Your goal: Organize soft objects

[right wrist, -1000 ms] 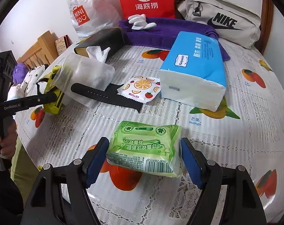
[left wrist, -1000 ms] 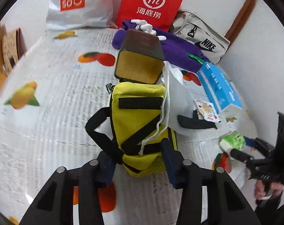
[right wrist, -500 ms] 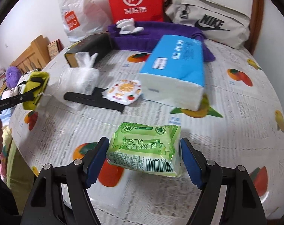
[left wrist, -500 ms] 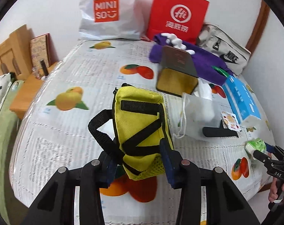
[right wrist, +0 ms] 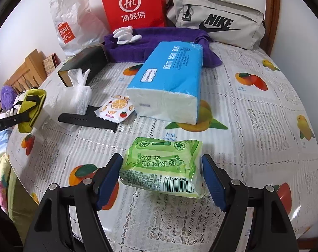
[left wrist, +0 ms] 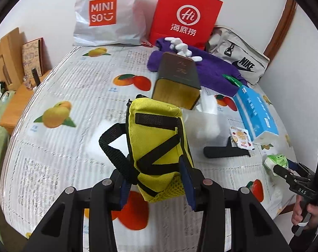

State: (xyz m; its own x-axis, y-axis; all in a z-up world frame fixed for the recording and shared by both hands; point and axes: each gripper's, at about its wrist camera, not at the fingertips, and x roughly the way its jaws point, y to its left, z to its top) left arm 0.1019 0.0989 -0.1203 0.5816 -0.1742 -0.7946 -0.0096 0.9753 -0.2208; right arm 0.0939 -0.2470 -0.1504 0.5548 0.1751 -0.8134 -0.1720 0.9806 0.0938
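Note:
My left gripper is shut on a yellow pouch with black straps and holds it above the table; the pouch also shows at the left of the right wrist view. My right gripper is shut on a green pack of wet wipes, lifted off the tablecloth; the pack shows at the right edge of the left wrist view. A blue tissue pack, a small fruit-print sachet and a knotted clear plastic bag lie on the table.
A black watch strap and a dark box lie mid-table. A purple towel with a white glove, a red paper bag, a Miniso bag and a grey Nike bag line the back wall. A wooden stand is left.
Both grippers have lifted and drawn back from the table. The yellow pouch rose clear of the plastic bag and box; the green pack left the tablecloth.

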